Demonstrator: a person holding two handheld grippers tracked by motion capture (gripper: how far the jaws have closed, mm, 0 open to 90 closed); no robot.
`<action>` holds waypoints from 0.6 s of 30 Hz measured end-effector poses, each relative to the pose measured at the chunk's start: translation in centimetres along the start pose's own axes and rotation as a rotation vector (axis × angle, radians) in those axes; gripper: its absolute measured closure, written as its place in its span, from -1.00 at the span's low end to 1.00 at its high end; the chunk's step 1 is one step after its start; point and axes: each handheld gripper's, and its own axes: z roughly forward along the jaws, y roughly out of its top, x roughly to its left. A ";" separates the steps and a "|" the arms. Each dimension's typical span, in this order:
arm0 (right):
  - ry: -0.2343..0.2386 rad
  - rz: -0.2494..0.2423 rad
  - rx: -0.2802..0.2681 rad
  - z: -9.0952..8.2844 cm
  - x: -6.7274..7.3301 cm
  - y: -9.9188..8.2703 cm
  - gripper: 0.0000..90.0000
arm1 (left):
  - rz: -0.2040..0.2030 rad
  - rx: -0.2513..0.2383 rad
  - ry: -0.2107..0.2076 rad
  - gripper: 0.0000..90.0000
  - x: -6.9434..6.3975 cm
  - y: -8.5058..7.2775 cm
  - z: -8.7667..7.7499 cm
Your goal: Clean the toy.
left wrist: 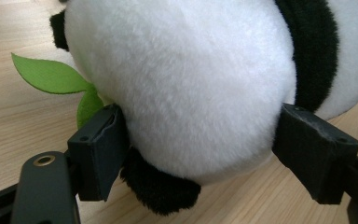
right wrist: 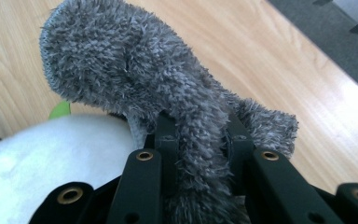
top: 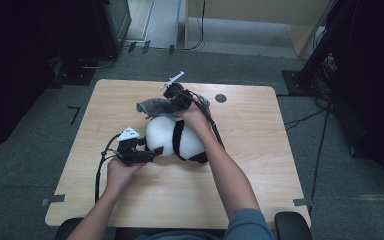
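Note:
A black-and-white panda plush [top: 172,137] lies in the middle of the wooden table [top: 260,165], with a green felt leaf [left wrist: 51,77] at its side. My left gripper [top: 152,151] reaches in from the left, and its jaws straddle the plush's white body [left wrist: 186,84]. The pads [left wrist: 107,140] sit at the fur on both sides without denting it. Behind the plush, my right gripper [top: 172,102] is shut on a grey fuzzy cloth [right wrist: 135,79]. The cloth stands up between its jaws [right wrist: 200,140], and one end hangs over the table [top: 150,106].
A small dark round disc [top: 220,98] sits in the tabletop at the back right. Grey tape marks [top: 54,199] lie on the floor beside the table's near corners. Dark equipment and cables [top: 325,65] stand beyond the right and left edges.

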 end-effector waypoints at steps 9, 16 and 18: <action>0.008 0.007 -0.002 -1.4 -1.1 -1.7 0.63 | -0.004 0.001 -0.004 -0.56 0.1 0.0 0.0; -0.021 0.056 0.003 -3.3 -3.1 -3.9 0.63 | -0.003 -0.001 -0.008 -0.55 0.1 0.0 0.0; -0.026 0.058 -0.002 -3.9 -3.6 -4.7 0.63 | -0.004 0.001 -0.008 -0.54 0.1 0.0 0.0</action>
